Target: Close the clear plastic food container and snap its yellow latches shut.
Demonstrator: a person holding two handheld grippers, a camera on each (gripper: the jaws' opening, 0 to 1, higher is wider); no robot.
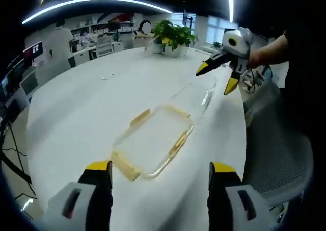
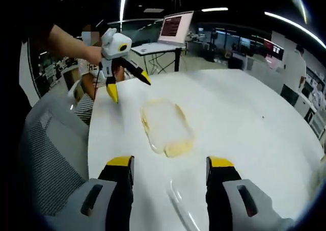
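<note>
Container (image 1: 153, 142) flat on white bench (image 1: 91, 103); left gripper (image 1: 160, 172) and right gripper (image 2: 169, 167) raised, jaws apart, holding nothing.

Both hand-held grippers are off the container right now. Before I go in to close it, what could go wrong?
The clear container sits loose on the smooth white table, so pressing a yellow latch may slide it. The transparent lid beside it is hard to see; misjudging its edges seems likely. Both the left hand-held gripper and right hand-held gripper are open, bracing nothing.

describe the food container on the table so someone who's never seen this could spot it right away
On the big round white table, look between the two open hand-held grippers. The container lies flat there: clear, rectangular, with yellow latches along its edges.
</note>
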